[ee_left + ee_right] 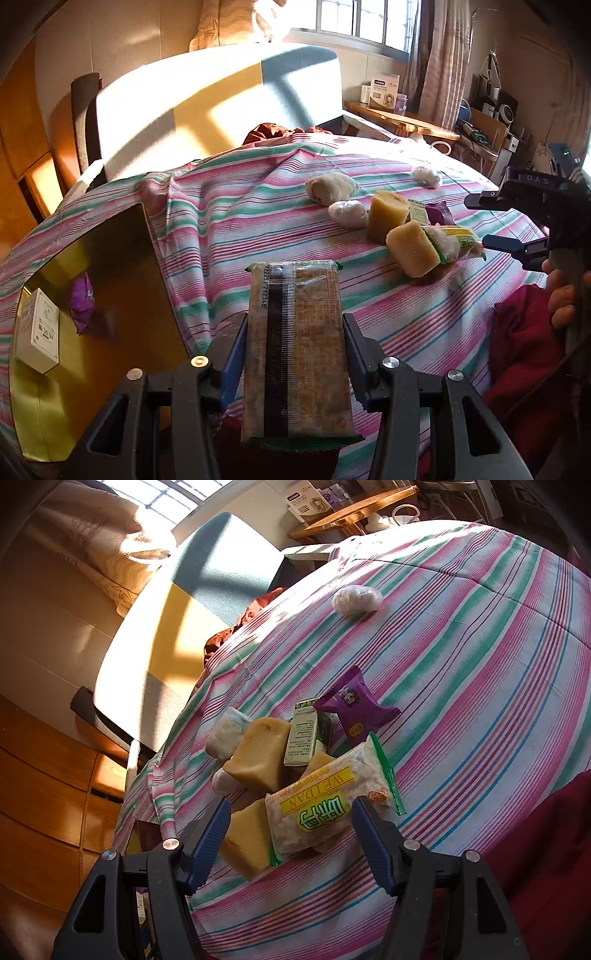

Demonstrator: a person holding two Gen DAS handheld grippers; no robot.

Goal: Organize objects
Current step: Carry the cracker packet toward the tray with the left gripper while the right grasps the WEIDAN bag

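My left tongs (295, 350) clamped on a flat tan plastic-wrapped cracker packet (295, 347) above the striped cloth (229, 236), gold tray (110, 288) alongside, my right tongs (290, 834) spread wide around the yellow-labelled rice snack bag (328, 805), yellow cake blocks (258, 753) behind, purple sachet (354, 705) beyond

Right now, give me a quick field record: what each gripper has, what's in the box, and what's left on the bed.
left gripper: jaws shut on cracker pack
right gripper: jaws open, at yellow-label snack pack
gold box: holds white carton and purple pouch
bedsheet: yellow cakes, purple packet, white wrapped ball
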